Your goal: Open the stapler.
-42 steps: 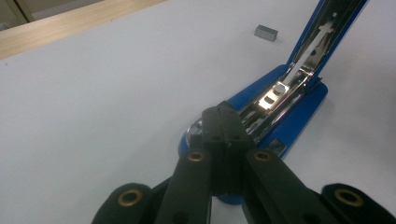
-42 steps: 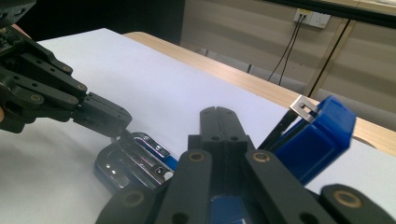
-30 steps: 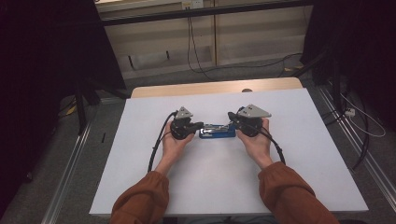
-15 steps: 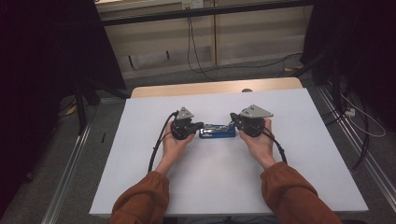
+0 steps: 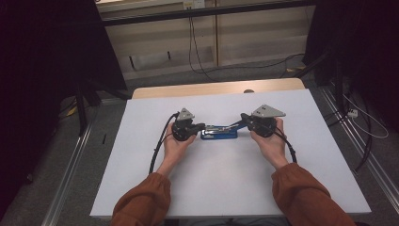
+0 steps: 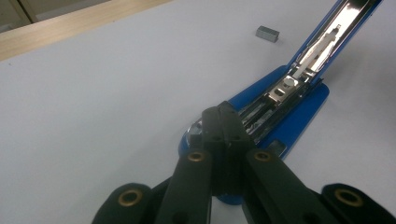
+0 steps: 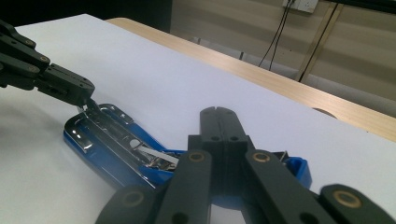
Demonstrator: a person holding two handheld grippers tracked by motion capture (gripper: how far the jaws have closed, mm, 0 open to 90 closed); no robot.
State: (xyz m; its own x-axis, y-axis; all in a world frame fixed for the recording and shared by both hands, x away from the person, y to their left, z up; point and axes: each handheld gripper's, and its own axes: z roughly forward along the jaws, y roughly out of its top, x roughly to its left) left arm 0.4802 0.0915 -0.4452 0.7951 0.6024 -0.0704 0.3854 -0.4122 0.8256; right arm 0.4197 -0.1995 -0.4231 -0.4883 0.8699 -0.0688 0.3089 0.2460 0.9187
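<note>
Stapler (image 5: pixel 219 134), one; staple block (image 6: pixel 267 33), one

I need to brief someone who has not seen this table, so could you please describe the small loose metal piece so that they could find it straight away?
Start at the white table and find the blue stapler, lying opened up near its middle. The small block of staples lies by itself on the bare tabletop just beside the stapler's raised arm. It is a short grey metal bar, touching nothing.

Right gripper (image 5: pixel 244 118): shifted rightward, away from left gripper (image 5: pixel 201 126). Stapler (image 5: pixel 219 135) lid: swung up and open with it.
</note>
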